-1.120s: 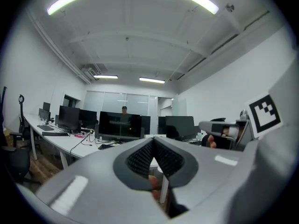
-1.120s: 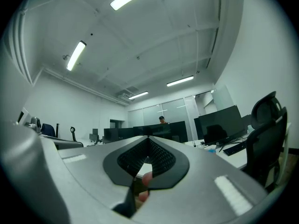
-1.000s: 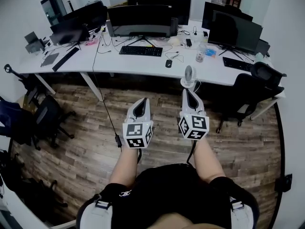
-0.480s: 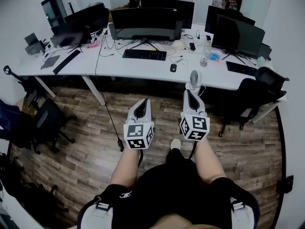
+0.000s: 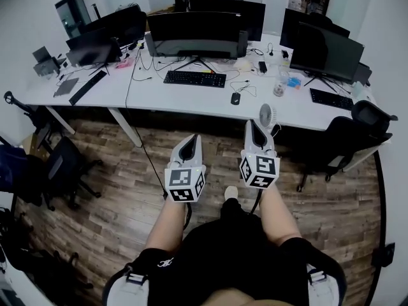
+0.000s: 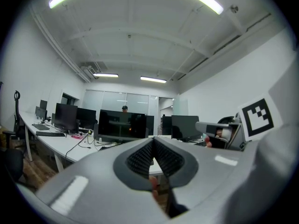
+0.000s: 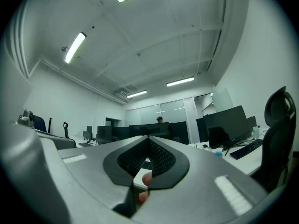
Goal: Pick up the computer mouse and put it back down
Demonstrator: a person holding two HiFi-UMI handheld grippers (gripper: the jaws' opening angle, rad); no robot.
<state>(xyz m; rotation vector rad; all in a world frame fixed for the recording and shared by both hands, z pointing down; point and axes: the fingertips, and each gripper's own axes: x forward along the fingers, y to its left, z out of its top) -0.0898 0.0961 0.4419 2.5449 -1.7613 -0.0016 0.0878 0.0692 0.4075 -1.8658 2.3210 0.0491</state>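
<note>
The left grey claw (image 5: pixel 190 137) and the right grey claw (image 5: pixel 250 123) are held closed on nothing and carried side by side over the brown wooden floor (image 5: pixel 115 190), as nothing is within reach. The small black computer mouse (image 5: pixel 235 98) is seen lying on the long white bench (image 5: pixel 159 91) well ahead, so an approach is judged to be needed first.

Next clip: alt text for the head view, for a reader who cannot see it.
A person holds the left gripper and right gripper, both shut and empty, above a wood floor, short of a long white desk bearing monitors, keyboards and a black computer mouse.
</note>
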